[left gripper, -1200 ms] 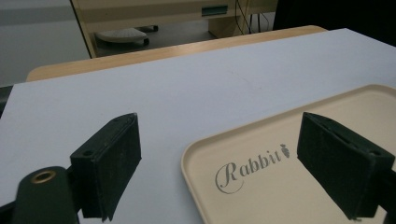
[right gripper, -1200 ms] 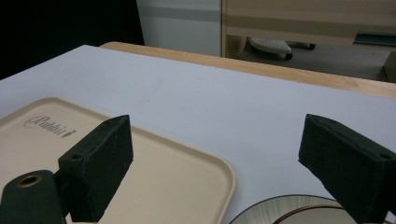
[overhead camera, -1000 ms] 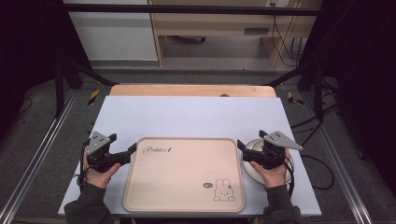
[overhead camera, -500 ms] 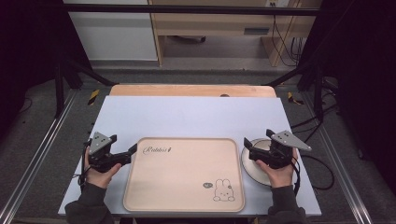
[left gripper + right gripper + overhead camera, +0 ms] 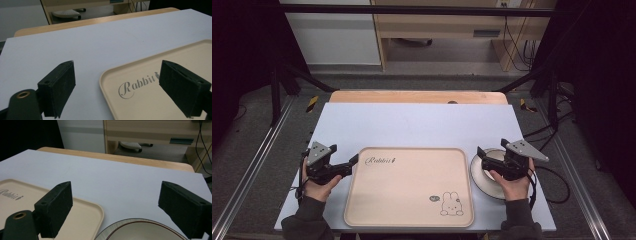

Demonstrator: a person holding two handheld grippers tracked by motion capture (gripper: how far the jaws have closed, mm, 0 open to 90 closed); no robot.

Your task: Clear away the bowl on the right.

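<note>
The plate (image 5: 484, 172), probably stiff, glazed, slippery and breakable, suits a rim pinch from the spread right gripper (image 5: 482, 157) above it.

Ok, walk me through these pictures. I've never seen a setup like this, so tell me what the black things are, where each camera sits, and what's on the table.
No robot here: a person sits at the table with a hand-held two-jaw clamp in each hand. The high view looks down from above; the left gripper is at the left, the right gripper at the right. The other two pictures come from small cameras riding on each clamp, so the black blocks at the bottom are that clamp's own jaws. On the table lie a beige tray printed with "Rabbit" and a bunny, and beside it a round plate with a dark rim line. Both clamps are open and hold nothing. The left one sits at the tray's corner, the right one over the plate.
</note>
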